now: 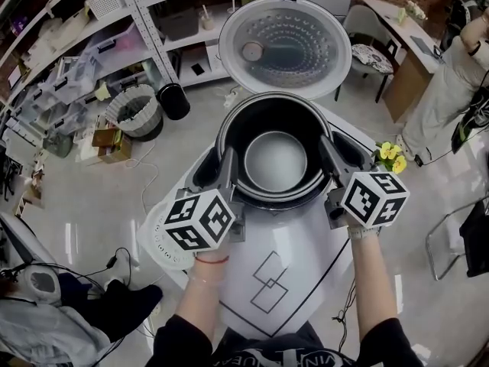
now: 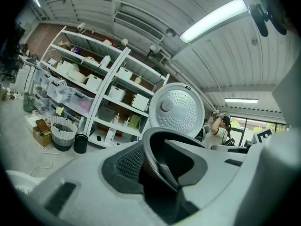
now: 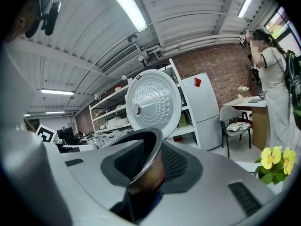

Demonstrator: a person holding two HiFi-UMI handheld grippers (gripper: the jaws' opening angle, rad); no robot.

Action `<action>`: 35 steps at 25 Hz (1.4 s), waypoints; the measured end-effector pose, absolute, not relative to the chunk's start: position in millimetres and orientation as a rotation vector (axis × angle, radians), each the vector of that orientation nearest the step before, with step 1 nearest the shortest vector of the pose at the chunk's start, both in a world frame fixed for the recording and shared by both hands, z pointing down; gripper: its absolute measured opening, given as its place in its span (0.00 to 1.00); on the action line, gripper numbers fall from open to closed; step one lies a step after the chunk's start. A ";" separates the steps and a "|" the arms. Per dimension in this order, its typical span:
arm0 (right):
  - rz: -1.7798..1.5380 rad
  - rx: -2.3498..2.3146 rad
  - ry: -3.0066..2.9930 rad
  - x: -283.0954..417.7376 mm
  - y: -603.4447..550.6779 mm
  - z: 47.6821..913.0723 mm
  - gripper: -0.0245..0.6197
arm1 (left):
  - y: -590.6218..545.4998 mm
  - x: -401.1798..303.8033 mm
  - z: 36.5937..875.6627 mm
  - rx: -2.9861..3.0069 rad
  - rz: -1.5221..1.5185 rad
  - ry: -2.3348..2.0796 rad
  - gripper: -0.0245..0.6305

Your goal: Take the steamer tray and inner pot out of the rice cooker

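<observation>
The white tabletop (image 1: 298, 235) at lower centre carries the rice cooker (image 1: 200, 159), a white tray (image 1: 160, 248) at its left edge, and yellow flowers (image 1: 391, 157) at its right.

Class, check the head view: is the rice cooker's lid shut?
No: the lid stands open behind the inner pot, with its dimpled underside facing the camera.

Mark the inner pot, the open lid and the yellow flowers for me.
inner pot (image 1: 275, 161): head view, on its bare floor.
open lid (image 1: 286, 46): head view, on the middle of its perforated inner plate.
yellow flowers (image 1: 391, 156): head view, on the blossoms.
</observation>
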State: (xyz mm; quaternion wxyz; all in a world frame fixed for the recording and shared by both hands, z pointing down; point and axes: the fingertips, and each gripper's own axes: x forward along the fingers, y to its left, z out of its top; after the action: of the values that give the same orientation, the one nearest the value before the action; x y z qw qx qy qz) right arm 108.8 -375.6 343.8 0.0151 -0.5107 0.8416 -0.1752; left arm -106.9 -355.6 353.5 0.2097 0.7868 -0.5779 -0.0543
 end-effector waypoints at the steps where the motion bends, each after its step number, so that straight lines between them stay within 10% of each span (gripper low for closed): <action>1: -0.533 -1.580 2.614 108.1 -374.8 339.5 0.21 | -354.9 -107.6 350.8 2.190 -0.157 -1.610 0.22; 35: -0.231 -1.294 2.575 108.9 -305.0 225.0 0.17 | -271.5 -106.1 249.9 2.231 -0.463 -1.764 0.22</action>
State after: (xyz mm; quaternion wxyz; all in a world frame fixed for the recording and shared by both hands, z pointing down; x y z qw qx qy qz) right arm 108.9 -305.0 225.0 0.1247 -0.4441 0.8837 -0.0792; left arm -106.1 -271.5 249.9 0.1298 0.7676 -0.6071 -0.1594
